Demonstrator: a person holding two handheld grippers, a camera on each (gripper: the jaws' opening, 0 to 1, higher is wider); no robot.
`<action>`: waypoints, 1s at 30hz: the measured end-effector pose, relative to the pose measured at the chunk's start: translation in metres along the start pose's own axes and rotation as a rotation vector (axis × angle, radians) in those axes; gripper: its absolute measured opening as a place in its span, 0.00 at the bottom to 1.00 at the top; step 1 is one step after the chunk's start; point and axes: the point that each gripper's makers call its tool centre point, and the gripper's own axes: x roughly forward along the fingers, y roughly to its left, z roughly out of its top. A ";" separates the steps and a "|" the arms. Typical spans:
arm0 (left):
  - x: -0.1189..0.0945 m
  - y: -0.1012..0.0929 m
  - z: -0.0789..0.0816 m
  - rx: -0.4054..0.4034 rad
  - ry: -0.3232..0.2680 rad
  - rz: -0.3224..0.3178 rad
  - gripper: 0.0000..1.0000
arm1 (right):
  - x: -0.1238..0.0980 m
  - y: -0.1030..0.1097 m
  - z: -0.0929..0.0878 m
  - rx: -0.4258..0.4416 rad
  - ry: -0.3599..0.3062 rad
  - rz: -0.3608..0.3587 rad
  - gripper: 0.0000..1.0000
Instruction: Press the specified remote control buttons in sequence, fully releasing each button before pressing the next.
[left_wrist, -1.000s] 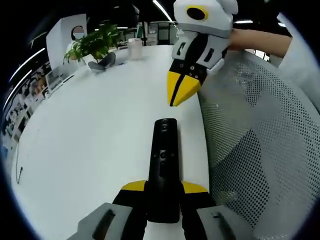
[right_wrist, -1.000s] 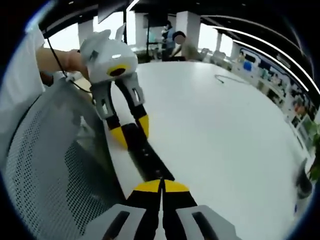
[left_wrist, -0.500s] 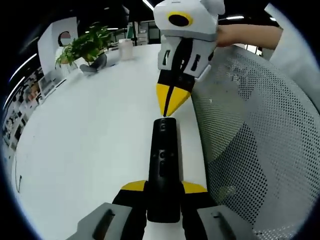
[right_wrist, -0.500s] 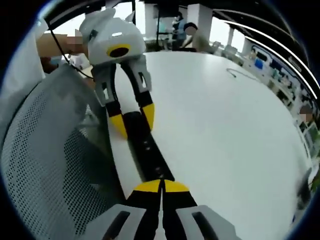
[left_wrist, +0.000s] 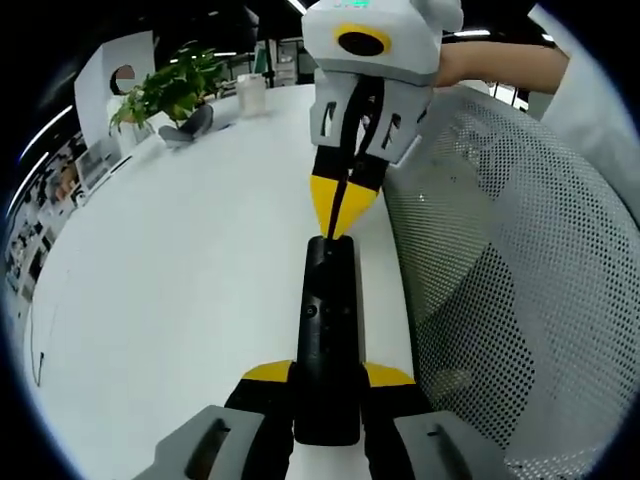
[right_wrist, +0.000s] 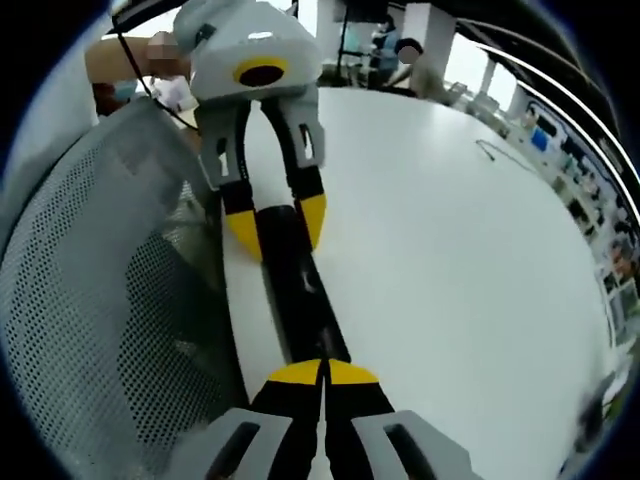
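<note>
Two yellow-tipped grippers meet at a long black remote control (left_wrist: 328, 330): the left gripper (left_wrist: 328, 378) clamps its near end; the right gripper (left_wrist: 340, 210), tips together, touches its far end above the white table (left_wrist: 180, 260).

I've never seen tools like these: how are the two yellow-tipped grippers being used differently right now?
The left gripper has its jaws apart, clamped around the near end of the black remote. The right gripper has its jaws shut together into one point, aimed down at the remote's far end. Both share yellow tips and white-grey bodies.
</note>
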 end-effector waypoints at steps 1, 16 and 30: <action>0.000 0.000 0.000 -0.002 0.004 -0.001 0.24 | 0.001 0.000 0.000 -0.009 0.015 0.008 0.00; 0.001 0.000 0.000 0.000 0.029 -0.004 0.24 | 0.003 -0.001 0.001 -0.097 0.103 0.097 0.00; 0.003 0.001 -0.001 -0.062 0.080 0.035 0.24 | 0.002 0.000 -0.001 -0.174 0.035 0.173 0.00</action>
